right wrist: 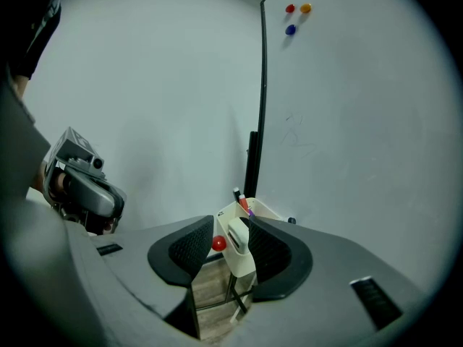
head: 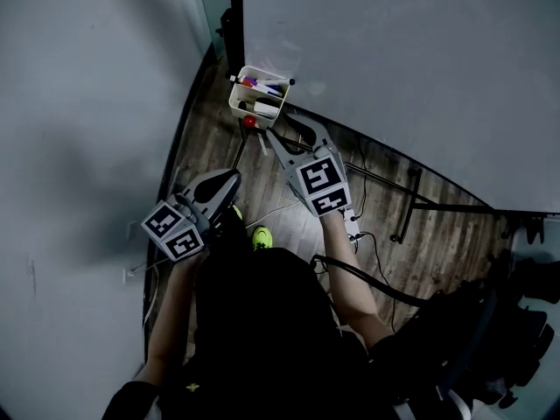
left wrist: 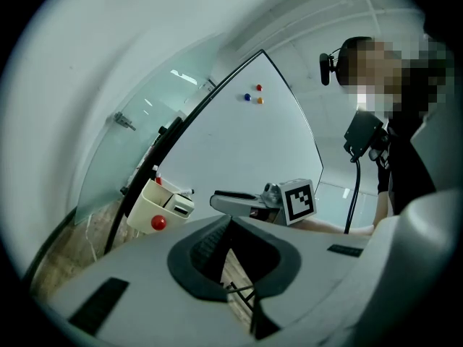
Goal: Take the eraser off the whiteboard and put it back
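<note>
Whiteboard, three magnets high up, one cream bin; left tool, right tool both wide, empty.

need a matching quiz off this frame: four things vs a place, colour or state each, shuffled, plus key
Things:
1. holder
2. red magnet
3. three small magnets
4. right gripper

Descriptions:
A. high on the whiteboard
B. jaws apart, nothing gripped
C. cream, low by the whiteboard's edge
D. stuck on the holder's front

Pairs: 1-C, 2-D, 3-A, 4-B
</note>
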`<state>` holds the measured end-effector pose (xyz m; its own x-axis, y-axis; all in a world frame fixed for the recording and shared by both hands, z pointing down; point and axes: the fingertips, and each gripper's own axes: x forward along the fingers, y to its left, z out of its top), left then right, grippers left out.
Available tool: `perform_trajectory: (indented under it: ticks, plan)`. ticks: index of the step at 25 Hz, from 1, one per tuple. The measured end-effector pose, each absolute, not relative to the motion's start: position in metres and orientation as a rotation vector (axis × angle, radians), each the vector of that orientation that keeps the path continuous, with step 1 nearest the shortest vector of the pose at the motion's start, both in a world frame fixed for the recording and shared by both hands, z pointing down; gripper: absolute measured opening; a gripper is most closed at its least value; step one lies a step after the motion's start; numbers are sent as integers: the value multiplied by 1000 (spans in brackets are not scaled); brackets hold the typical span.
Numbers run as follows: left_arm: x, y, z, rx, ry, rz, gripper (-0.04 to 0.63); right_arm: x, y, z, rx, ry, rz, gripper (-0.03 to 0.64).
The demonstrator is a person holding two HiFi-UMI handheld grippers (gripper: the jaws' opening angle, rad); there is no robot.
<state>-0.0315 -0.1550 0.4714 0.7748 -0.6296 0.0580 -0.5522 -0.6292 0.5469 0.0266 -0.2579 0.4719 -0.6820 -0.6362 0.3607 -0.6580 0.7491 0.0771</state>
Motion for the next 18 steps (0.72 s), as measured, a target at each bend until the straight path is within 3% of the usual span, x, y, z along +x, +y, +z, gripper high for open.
perform_trajectory:
  ticks: [18]
  plan:
    - [-39, -133, 446, 2424, -980, -177, 0, 31, -223, 465, 966, -2633, 121, 147]
